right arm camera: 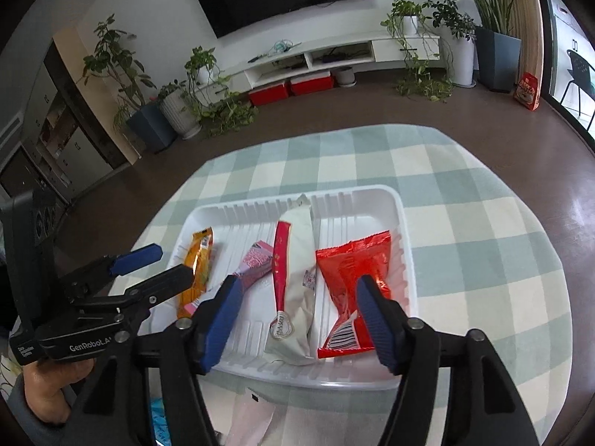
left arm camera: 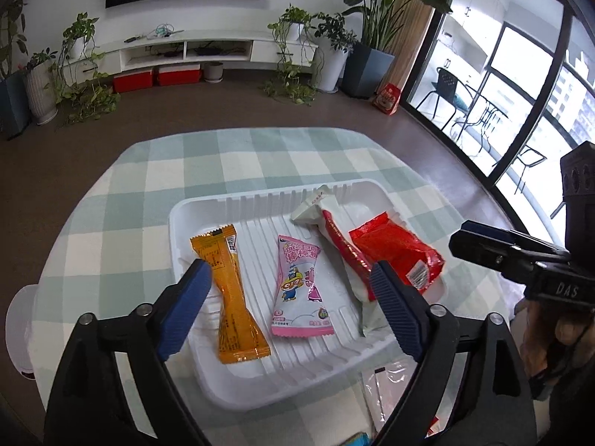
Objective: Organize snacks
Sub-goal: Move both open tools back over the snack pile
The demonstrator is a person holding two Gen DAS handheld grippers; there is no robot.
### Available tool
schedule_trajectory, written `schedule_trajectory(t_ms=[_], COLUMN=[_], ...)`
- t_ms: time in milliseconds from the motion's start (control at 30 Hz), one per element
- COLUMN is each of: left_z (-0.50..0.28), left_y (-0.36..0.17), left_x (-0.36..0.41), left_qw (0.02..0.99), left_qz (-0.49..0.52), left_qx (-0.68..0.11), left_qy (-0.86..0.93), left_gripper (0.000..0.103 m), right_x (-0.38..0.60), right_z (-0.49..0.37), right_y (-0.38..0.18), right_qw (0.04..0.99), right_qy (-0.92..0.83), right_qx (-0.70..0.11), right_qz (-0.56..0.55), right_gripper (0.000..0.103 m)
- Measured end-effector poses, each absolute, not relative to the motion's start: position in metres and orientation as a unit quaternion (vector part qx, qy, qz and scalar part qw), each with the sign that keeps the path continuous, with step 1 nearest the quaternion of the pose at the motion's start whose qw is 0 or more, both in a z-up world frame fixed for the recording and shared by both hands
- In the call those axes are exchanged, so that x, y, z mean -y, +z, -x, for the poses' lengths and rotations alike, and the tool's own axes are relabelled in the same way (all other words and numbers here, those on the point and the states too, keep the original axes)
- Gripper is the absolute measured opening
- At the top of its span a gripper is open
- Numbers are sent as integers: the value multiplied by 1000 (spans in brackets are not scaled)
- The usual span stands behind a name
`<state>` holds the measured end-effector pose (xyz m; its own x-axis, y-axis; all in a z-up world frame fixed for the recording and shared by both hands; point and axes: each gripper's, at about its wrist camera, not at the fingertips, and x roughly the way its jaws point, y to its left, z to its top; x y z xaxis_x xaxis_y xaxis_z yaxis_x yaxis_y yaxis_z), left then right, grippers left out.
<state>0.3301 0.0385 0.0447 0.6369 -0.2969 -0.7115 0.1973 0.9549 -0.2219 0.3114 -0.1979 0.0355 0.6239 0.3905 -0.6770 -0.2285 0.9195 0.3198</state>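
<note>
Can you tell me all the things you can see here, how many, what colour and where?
tray: 1, white, ribbed, on the checked cloth
orange snack: 1, orange, left end of the tray
pink snack: 1, pink with a cartoon, beside the orange one
white snack: 1, white with a red stripe, middle of the tray
red snack: 1, red, right end of the tray
cloth: 1, green and white checks, under the tray
clear bag: 1, see-through, in front of the tray
boxes: 2, red, under the TV shelf
plants: several, green, along the wall
left claw: 1, black with blue pads, open, above the tray
right claw: 1, black with blue pads, open, above the tray
</note>
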Motion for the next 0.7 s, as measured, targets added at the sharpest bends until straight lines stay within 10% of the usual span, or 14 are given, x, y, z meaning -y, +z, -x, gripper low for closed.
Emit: schedule_trajectory(t_ms=[267, 700], left_z=[-231, -80], left_y=[103, 31], left_x=[-62, -107], left_qw=[943, 914], left_qz=[57, 150], left_qx=[-285, -367], left_qy=[-160, -82], left_gripper=[103, 103], right_x=[259, 290], right_z=[-236, -118], right_y=[61, -24], right_qw=[909, 853], right_qy=[177, 191], right_qx=[-343, -412], right_qz=[-159, -258], right_gripper=[98, 95])
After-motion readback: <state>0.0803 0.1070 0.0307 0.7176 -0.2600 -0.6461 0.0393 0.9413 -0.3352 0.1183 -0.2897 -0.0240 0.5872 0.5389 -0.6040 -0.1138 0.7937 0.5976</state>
